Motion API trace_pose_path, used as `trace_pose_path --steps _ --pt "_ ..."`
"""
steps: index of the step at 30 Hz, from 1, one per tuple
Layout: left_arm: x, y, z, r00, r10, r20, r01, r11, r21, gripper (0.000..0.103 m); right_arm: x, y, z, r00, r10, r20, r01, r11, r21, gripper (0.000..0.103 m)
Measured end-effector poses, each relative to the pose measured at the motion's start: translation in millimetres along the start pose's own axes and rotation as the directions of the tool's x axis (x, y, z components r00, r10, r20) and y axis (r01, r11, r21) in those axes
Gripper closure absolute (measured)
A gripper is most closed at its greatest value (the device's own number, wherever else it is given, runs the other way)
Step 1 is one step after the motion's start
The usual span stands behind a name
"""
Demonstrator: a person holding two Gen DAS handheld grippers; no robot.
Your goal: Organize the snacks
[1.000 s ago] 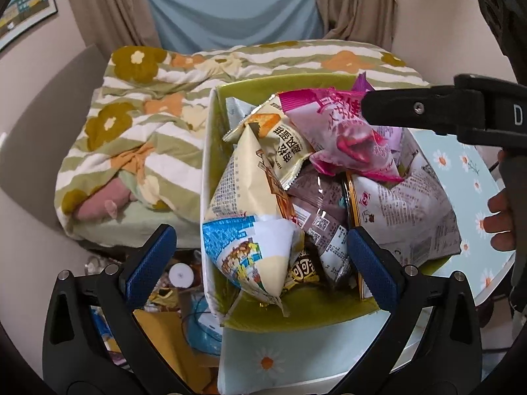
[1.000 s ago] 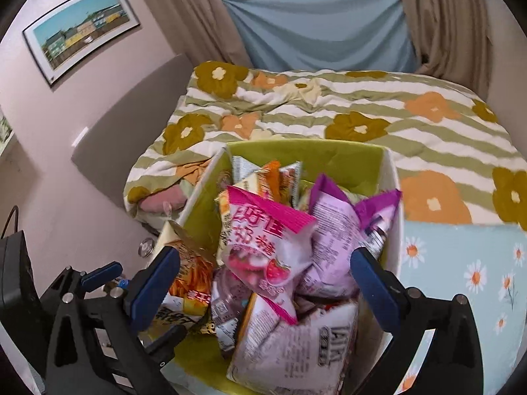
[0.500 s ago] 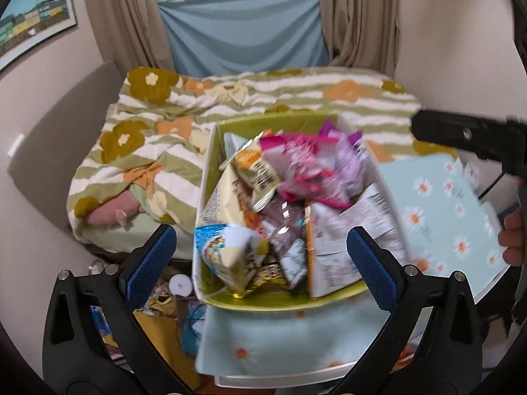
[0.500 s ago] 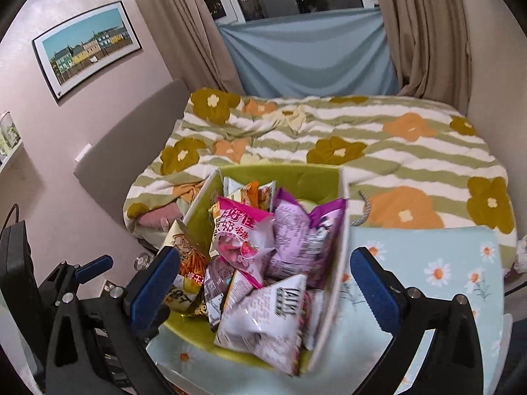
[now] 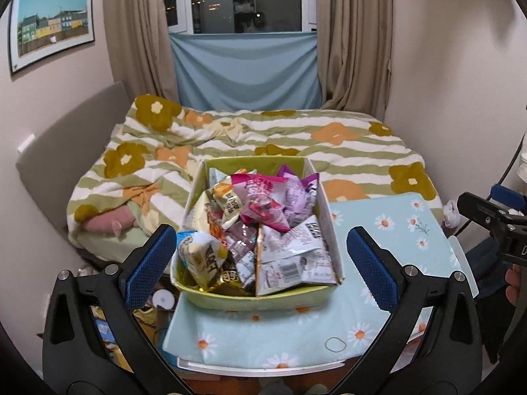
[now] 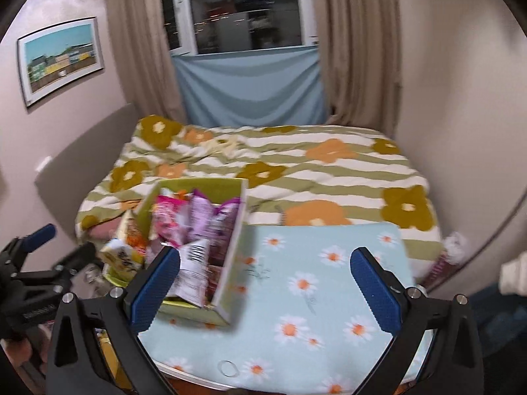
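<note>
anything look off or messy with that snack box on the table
The green snack box is overfilled: packets are heaped above its rim, and a blue and yellow packet at the front left corner leans out over the edge. The box also sits at the left edge of the daisy tablecloth, not centered. Nothing has spilled.

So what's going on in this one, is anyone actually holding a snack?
No. A person holds two grippers, and the left gripper and the right gripper are both open and empty. The green box, heaped with snack packets, sits on the daisy-print table by its left edge, in front of the bed. The rest of the table surface in view is bare except for a small ring.
</note>
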State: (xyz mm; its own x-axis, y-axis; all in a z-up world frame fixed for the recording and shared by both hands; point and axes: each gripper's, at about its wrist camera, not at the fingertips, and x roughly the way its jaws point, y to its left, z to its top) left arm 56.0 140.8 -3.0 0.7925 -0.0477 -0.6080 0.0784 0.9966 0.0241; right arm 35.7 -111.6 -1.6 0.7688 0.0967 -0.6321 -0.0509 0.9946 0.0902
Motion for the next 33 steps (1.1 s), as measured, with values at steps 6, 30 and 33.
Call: trace_pose_path --steps 6,30,33 --pt "-11 -17 -9 1.0 -0.013 0.025 0.012 1.0 0.023 0.0 -14 -16 -18 0.996 -0.087 0.015 0.087 0.996 0.017 0.0" --pt "-19 -31 -14 0.999 -0.007 0.034 0.006 1.0 0.03 0.0 -27 -22 -23 0.994 -0.1 0.04 0.099 0.995 0.03 0.0" --pt "-19 -31 -14 0.999 -0.006 0.035 0.005 1.0 0.029 0.0 -27 -23 -23 0.994 -0.104 0.04 0.103 0.994 0.031 0.0"
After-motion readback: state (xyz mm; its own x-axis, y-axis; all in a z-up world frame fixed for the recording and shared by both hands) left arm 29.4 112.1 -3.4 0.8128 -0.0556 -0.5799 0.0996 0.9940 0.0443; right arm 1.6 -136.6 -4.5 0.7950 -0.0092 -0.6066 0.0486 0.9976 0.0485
